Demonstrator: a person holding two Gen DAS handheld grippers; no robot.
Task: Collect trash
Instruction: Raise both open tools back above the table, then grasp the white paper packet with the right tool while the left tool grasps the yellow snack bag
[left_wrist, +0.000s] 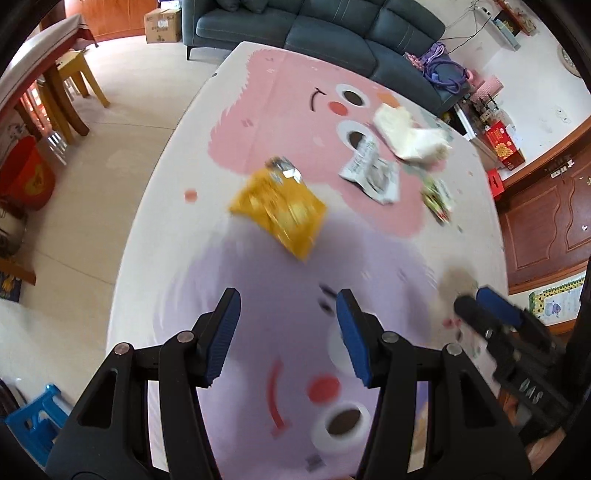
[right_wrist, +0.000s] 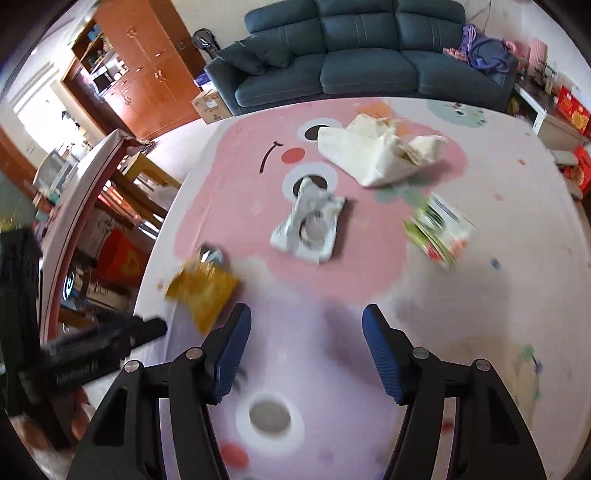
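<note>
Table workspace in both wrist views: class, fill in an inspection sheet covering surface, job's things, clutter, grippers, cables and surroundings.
Surface: table under a pink and lilac cartoon cloth.
Job's things: yellow snack bag, white crumpled wrapper, green-and-white packet and cream plastic bag, lying apart.
Clutter: nothing seen beyond the trash.
Grippers: left hand-held gripper and right hand-held gripper both open, empty, above the near end of the cloth.
Cables: white cords by the far wall.
Surroundings: dark sofa, wooden cabinets, cardboard box, blue stool.
</note>
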